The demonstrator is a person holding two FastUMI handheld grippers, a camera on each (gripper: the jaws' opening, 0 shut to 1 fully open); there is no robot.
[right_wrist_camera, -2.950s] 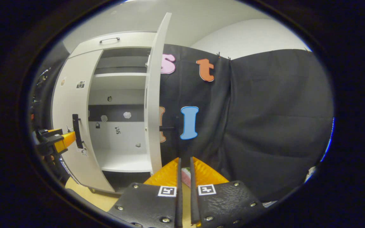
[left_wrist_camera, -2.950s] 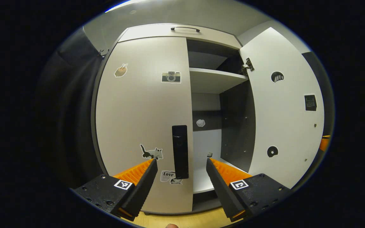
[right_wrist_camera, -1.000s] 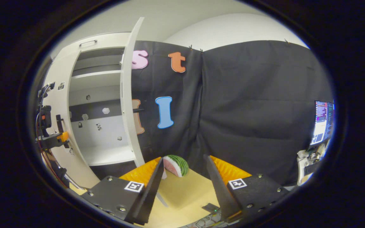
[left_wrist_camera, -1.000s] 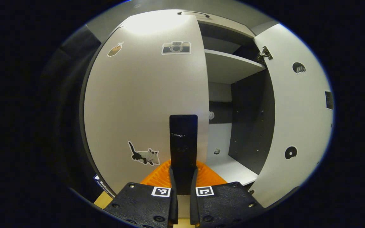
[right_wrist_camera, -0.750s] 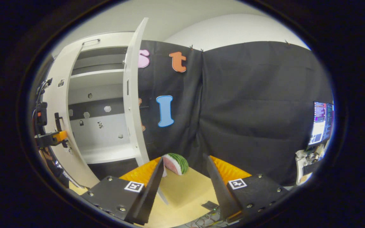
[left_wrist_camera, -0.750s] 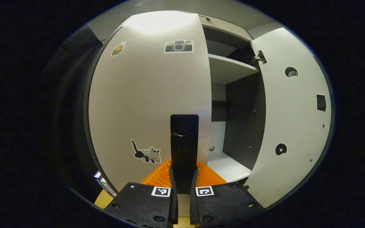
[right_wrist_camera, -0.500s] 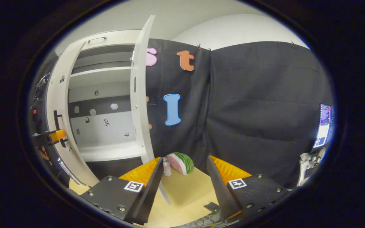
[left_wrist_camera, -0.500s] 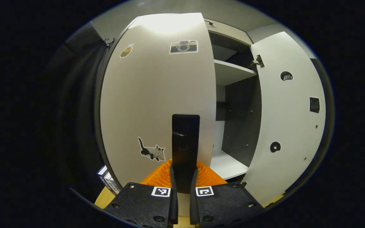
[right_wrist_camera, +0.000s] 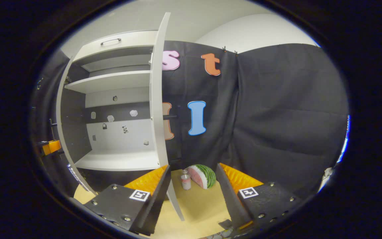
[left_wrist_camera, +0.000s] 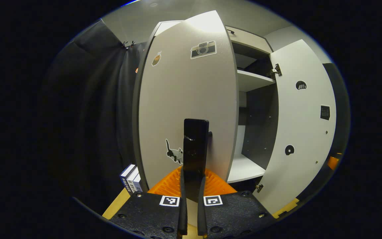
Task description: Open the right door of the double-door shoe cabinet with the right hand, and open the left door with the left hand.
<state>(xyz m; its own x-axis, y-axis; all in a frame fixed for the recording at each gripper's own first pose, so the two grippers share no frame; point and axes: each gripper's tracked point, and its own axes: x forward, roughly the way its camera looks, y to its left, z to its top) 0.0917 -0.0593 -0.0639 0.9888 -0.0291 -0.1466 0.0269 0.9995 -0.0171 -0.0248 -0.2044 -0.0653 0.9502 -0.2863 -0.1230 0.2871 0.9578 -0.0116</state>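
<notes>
- Gripping the black handle (left_wrist_camera: 195, 156) of the left door (left_wrist_camera: 187, 109), the left gripper (left_wrist_camera: 191, 212) has both fingers pressed on it; that door stands swung partly out from the shoe cabinet (right_wrist_camera: 118, 99).
- The right gripper (right_wrist_camera: 191, 196) hangs with its fingers spread wide, holding nothing, above the wooden floor (right_wrist_camera: 197, 209).
- The right door (right_wrist_camera: 158, 106) stands wide open, edge-on in the right gripper view.
- A watermelon slice (right_wrist_camera: 203, 176) and small cup (right_wrist_camera: 185, 182) sit beyond the right gripper's fingers.
</notes>
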